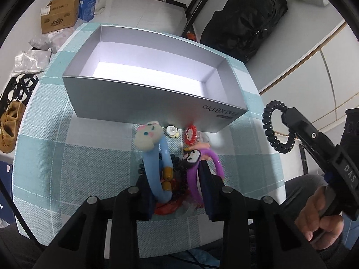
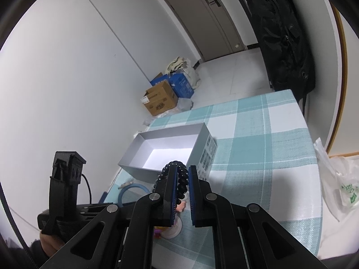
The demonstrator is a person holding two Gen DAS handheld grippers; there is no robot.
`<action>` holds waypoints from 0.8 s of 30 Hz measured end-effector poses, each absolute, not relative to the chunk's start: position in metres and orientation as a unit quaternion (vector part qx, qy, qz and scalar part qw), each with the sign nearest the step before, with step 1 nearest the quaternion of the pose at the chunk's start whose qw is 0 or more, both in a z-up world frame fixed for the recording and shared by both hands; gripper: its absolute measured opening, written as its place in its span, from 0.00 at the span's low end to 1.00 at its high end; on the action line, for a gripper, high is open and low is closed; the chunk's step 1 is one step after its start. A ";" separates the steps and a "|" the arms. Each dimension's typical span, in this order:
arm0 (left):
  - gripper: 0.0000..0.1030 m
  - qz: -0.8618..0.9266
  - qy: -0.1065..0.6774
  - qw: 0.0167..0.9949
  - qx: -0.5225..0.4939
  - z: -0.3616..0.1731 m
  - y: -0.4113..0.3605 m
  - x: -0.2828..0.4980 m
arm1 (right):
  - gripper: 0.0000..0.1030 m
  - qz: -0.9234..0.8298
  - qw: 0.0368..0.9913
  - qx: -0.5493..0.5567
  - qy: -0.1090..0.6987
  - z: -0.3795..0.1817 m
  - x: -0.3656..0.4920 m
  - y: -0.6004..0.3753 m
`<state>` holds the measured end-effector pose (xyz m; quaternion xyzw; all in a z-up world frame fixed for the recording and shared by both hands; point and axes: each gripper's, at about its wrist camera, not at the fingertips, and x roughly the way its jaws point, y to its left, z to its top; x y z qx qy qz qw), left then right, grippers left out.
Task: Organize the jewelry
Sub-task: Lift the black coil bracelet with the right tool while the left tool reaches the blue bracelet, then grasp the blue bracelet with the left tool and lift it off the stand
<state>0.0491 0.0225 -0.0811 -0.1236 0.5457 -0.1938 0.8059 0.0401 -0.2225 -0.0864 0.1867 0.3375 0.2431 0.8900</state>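
Observation:
An open, empty silver box [image 1: 157,103] lies on the checked tablecloth; it also shows in the right wrist view [image 2: 157,148]. My left gripper [image 1: 179,174] sits low over a pile of jewelry, its fingers around a blue hoop with a white cat head [image 1: 154,170] and a purple hoop with a penguin [image 1: 202,170], touching both. Whether it grips them I cannot tell. A red beaded bracelet [image 1: 191,134] and a small white charm [image 1: 171,132] lie by the box. My right gripper [image 2: 180,174] is shut on a black spiral hair tie [image 2: 181,179], held in the air right of the box [image 1: 277,130].
The table [image 2: 280,145] carries a teal and white checked cloth. A black backpack [image 1: 244,20] hangs behind the table. Cardboard boxes [image 1: 60,15] and bags lie on the floor at the left. A white plastic bag [image 2: 338,190] sits off the table's right edge.

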 end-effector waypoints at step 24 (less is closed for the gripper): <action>0.56 -0.114 0.527 0.826 -0.167 -0.063 0.076 0.043 | 0.09 0.244 0.887 0.185 0.345 -0.091 0.042 -0.218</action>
